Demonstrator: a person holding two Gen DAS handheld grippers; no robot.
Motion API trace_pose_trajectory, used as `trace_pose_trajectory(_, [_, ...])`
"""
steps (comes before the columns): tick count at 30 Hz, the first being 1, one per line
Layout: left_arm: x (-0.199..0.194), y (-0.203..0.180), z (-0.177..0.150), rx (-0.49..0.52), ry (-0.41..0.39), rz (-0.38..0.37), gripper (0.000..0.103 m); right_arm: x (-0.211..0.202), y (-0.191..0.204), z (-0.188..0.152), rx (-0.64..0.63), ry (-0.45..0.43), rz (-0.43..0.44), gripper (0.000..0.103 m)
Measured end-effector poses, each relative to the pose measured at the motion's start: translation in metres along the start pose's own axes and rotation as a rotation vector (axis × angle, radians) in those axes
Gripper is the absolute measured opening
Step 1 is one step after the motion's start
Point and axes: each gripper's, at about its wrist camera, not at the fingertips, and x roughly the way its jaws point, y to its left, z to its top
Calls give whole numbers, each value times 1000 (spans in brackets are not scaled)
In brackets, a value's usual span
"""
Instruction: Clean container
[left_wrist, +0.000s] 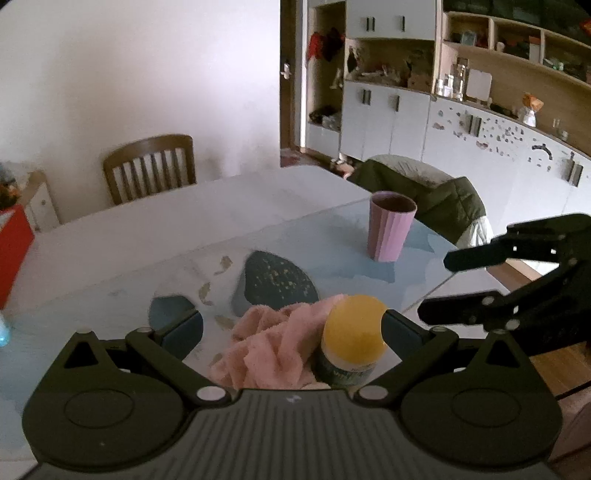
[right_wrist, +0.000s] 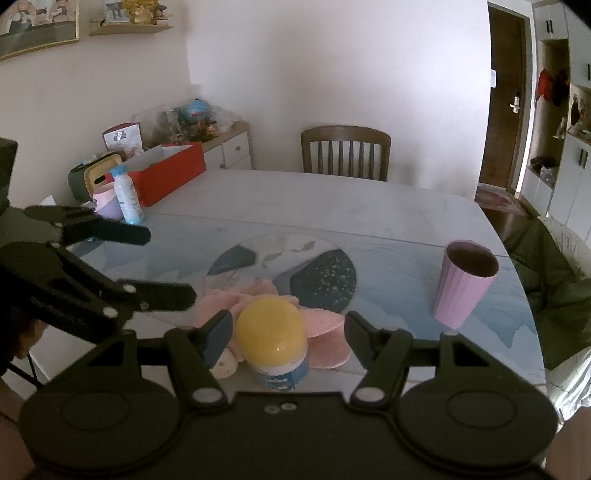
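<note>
A pink ribbed cup (left_wrist: 389, 229) (right_wrist: 463, 282) stands upright on the glass-topped table (left_wrist: 192, 225) (right_wrist: 332, 206), to the right. A crumpled pink cloth (left_wrist: 273, 343) (right_wrist: 325, 328) lies near the front edge beside a bottle with a yellow cap (left_wrist: 354, 334) (right_wrist: 271, 330). My left gripper (left_wrist: 291, 328) is open over the cloth and bottle, its right finger beside the cap. My right gripper (right_wrist: 288, 332) is open with the yellow cap between its fingers, touching nothing. Each gripper shows in the other's view, the right gripper (left_wrist: 439, 288) and the left gripper (right_wrist: 170, 264), both open.
A wooden chair (left_wrist: 149, 168) (right_wrist: 345, 153) stands at the far side. A green jacket (left_wrist: 436, 199) hangs over a chair on the right. A white bottle (right_wrist: 127, 199), a red box (right_wrist: 170, 170) and clutter sit at the table's left. Cabinets (left_wrist: 443, 122) line the right wall.
</note>
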Motion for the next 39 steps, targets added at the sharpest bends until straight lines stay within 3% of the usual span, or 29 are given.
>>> trace_pose_trajectory(13, [43, 29, -4, 17, 56, -78, 103, 30, 7, 11, 23, 57, -63, 66])
trace_pose_trajectory(24, [95, 51, -21, 141, 180, -177, 103, 66, 21, 17, 39, 170, -59, 64])
trace_pose_trajectory(30, [126, 70, -30, 109, 259, -270, 103, 86, 27, 19, 42, 227, -85, 64])
trace_pose_trajectory(32, [134, 74, -31, 86, 277, -305, 97, 91, 28, 19, 46, 249, -103, 64])
trace_pose_trajectory(39, [141, 81, -26, 39, 293, -382, 35, 96, 29, 17, 62, 276, -148, 63])
